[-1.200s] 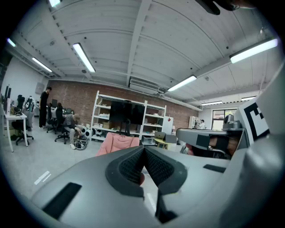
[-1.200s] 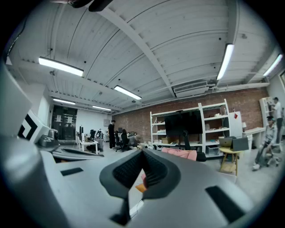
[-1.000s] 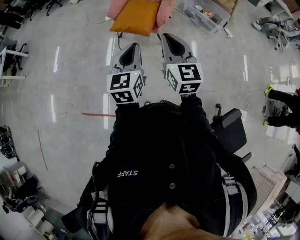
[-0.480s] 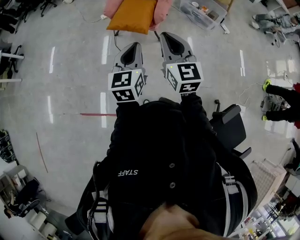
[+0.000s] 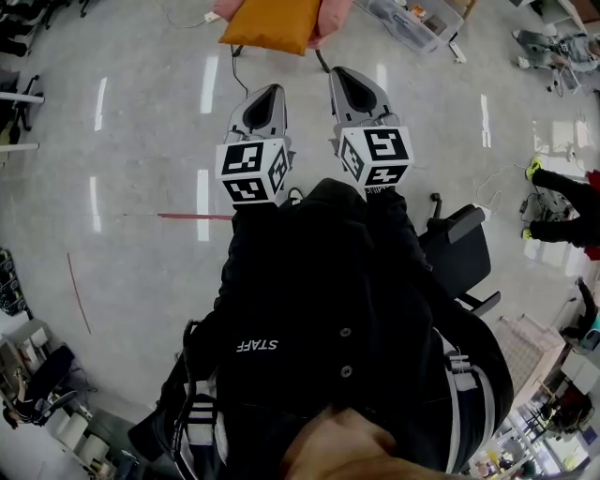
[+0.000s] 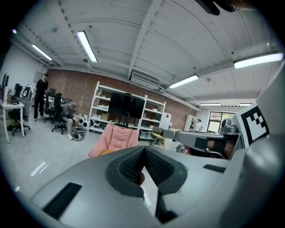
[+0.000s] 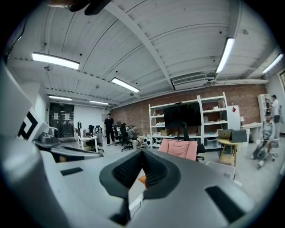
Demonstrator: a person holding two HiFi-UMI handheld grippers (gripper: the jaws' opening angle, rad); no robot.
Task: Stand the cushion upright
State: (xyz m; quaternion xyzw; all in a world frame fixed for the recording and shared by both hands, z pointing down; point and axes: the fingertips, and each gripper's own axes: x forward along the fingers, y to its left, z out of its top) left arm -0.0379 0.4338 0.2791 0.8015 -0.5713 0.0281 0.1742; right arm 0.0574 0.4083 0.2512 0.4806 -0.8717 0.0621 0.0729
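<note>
There are two claws, one orange cushion and one pink chair. In the head view the left claw (image 5: 267,92) and the right claw (image 5: 340,74) are held side by side over the grey floor (image 5: 141,187), both pointing toward the pink chair (image 5: 330,13) and both well short of it. Each carries one marker cube, two in all (image 5: 253,171) (image 5: 377,155). The orange cushion (image 5: 272,21) lies on that chair, its broad face turned up toward the camera rather than standing on edge. One clear storage box (image 5: 405,25) sits just beside the chair, and one dark cable (image 5: 234,67) runs over the floor from the chair's foot toward the claws. Only the head view shows these two things and the person's dark jacket (image 5: 328,309). The two gripper views give what it cannot. The left claw (image 6: 143,151) has its jaws closed together with nothing held, and the right claw (image 7: 141,154) likewise. They also show the chair (image 6: 116,139) (image 7: 179,148) from the side, one white shelf unit (image 6: 127,107) (image 7: 187,116) with a dark screen behind it, and a brick wall further back. Of the cushion, each shows only a small orange sliver (image 6: 106,152) (image 7: 142,179) low in front of the chair. Several people stand or sit at desks well away from the chair.
</note>
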